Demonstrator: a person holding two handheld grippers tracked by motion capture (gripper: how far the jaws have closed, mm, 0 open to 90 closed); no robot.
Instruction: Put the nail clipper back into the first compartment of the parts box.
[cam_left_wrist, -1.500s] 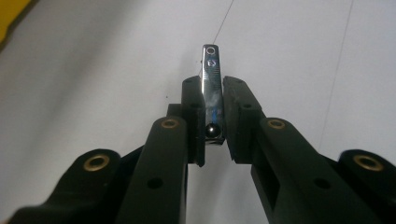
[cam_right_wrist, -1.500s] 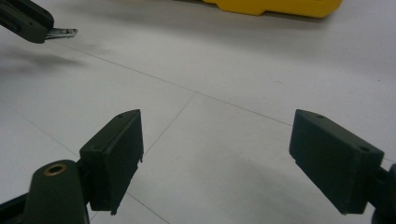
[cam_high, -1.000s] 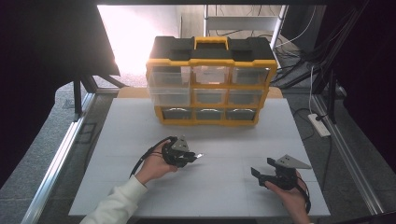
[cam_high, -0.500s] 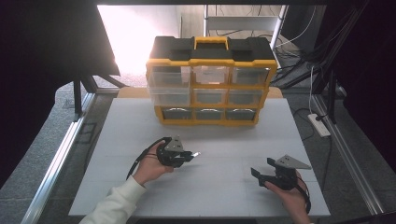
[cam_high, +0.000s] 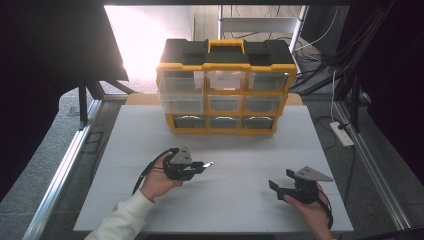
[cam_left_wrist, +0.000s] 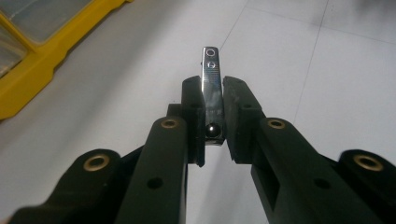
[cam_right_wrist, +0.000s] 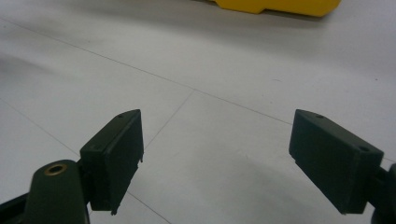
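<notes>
My left gripper hovers over the middle-left of the white table, pointing right, shut on a small shiny metal bar. In the left gripper view the chrome bar stands upright between the two black pads of the left gripper and sticks out past their tips, with a round hole near its far end. My right gripper rests near the front right of the table. In the right gripper view the jaws of the right gripper stand wide open with only bare table between them.
A yellow-and-black drawer organizer with several clear drawers stands at the back of the table; its yellow base appears in the left gripper view and in the right gripper view. Metal frame rails run along both table sides. A power strip lies right.
The left gripper has shifted slightly to the left with the metal bar still clamped in it. The right gripper has kept still.
</notes>
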